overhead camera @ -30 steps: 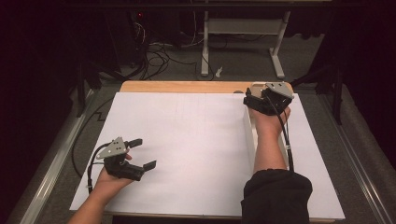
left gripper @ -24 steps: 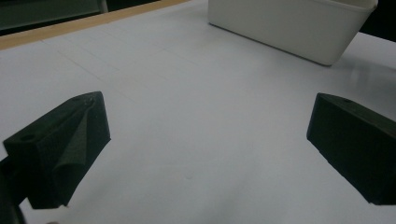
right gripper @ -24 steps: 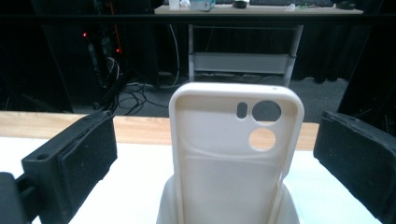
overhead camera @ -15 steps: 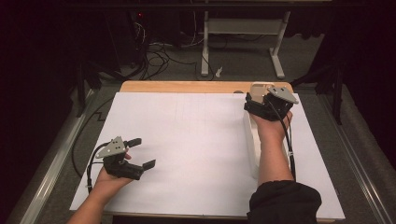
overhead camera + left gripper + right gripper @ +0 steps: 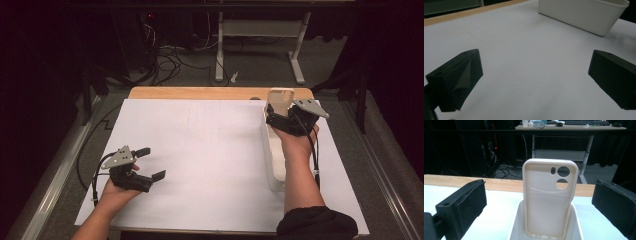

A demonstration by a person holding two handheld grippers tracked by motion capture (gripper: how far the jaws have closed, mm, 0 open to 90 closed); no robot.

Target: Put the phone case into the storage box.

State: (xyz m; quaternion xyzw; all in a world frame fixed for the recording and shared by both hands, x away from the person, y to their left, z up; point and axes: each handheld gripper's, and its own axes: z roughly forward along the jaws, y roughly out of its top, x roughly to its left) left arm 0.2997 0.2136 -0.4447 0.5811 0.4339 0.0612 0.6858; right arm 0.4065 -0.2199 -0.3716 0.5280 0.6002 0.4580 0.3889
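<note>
Cream phone case (image 5: 549,200) upright between wide-open right gripper (image 5: 544,205) fingers (image 5: 465,205), untouched.

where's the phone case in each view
high view: phone case stands upright at the far end of the white tray, right of centre.
left gripper view: no case here; the tray sits top right.
right gripper view: case dead centre, between the open jaws.
shared landmark: the white tray.

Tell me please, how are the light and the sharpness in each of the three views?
High view: the white sheet is evenly lit, while the room behind is very dark. Left gripper view: the jaws look soft, the white bin sharper, the light flat. Right gripper view: the phone case is fairly clear against a dim background, and the jaw edges are slightly blurred.
</note>
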